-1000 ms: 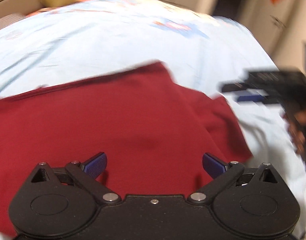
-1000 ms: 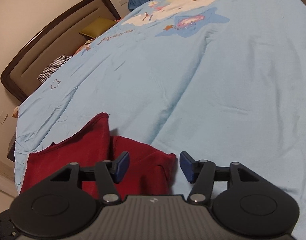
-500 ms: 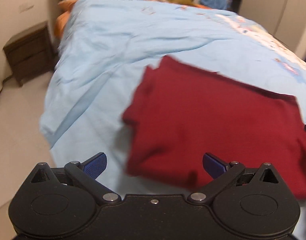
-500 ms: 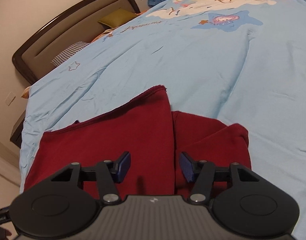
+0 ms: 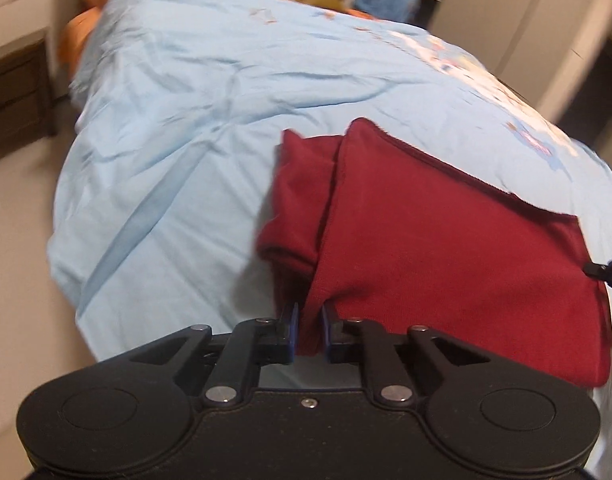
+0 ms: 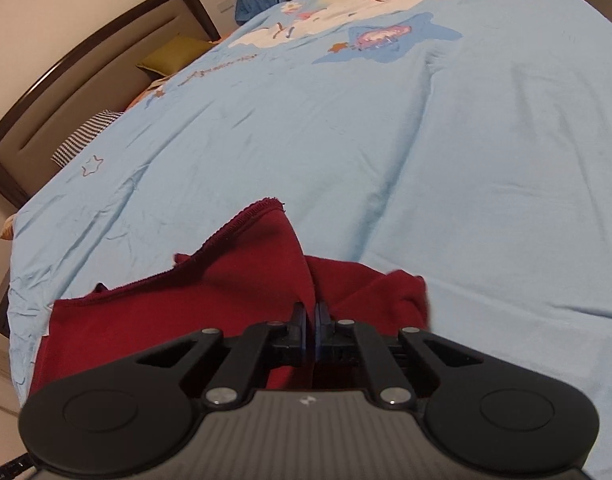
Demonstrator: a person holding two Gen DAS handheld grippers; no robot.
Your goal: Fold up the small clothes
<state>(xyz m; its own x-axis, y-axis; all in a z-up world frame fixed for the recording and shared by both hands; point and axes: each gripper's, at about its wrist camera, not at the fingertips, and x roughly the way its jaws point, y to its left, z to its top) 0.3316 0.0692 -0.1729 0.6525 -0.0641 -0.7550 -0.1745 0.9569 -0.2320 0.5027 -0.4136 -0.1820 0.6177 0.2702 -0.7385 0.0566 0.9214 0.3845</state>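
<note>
A dark red garment (image 5: 437, 240) lies partly folded on the light blue bed cover (image 5: 194, 120), near the bed's edge. My left gripper (image 5: 307, 330) is shut on the garment's near left corner. In the right wrist view the same red garment (image 6: 210, 304) lies below the middle, and my right gripper (image 6: 310, 330) is shut on a fold of it at its near right side. A raised flap of the garment (image 6: 266, 216) stands up ahead of the right gripper. A small part of the right gripper (image 5: 611, 272) shows at the right edge of the left wrist view.
The blue cover (image 6: 445, 140) with cartoon prints stretches far ahead. A dark wooden headboard (image 6: 66, 92) and pillows (image 6: 174, 54) are at the far left. A nightstand (image 5: 14, 96) and bare floor (image 5: 18, 280) lie left of the bed.
Both grippers went from open to shut on the red garment. The left gripper swung round to the garment's left corner, and the right one moved in over the fold.
</note>
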